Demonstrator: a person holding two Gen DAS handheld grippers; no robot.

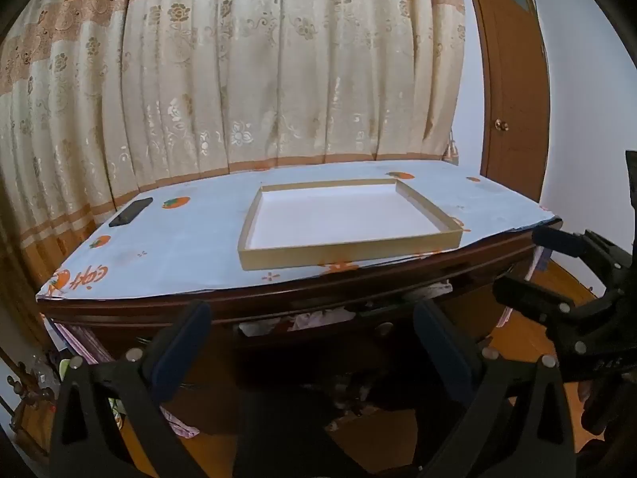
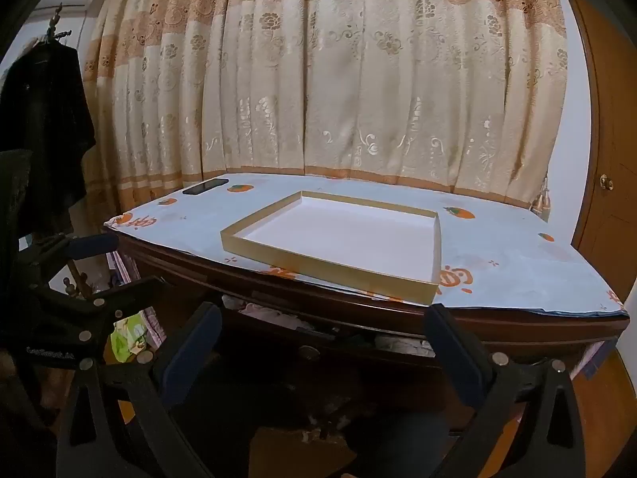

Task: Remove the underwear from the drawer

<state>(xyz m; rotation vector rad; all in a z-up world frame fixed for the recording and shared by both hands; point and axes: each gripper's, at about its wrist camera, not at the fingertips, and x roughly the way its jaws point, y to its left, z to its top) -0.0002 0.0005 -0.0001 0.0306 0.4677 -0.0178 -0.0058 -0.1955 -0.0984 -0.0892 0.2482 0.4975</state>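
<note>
Under the dark wooden table, the drawer (image 1: pixel 318 332) is open a crack, with a round knob (image 1: pixel 384 328) on its front. Pale pink and white underwear (image 1: pixel 314 318) shows in the gap, also seen from the right as underwear (image 2: pixel 274 314) above the knob (image 2: pixel 308 352). My left gripper (image 1: pixel 312 310) hangs open in front of the drawer, nothing between its fingers. My right gripper (image 2: pixel 323 312) is open too and level with the drawer front. Each shows in the other's view: right gripper (image 1: pixel 517 259), left gripper (image 2: pixel 137 261).
On the table's blue cloth (image 1: pixel 179 247) with orange prints sits a shallow gold-sided box tray (image 1: pixel 346 257), white inside. A black phone (image 1: pixel 131 212) lies at the far left corner. Curtains hang behind, a wooden door (image 1: pixel 513 79) stands at right, and dark clothes (image 2: pixel 43 119) hang at left.
</note>
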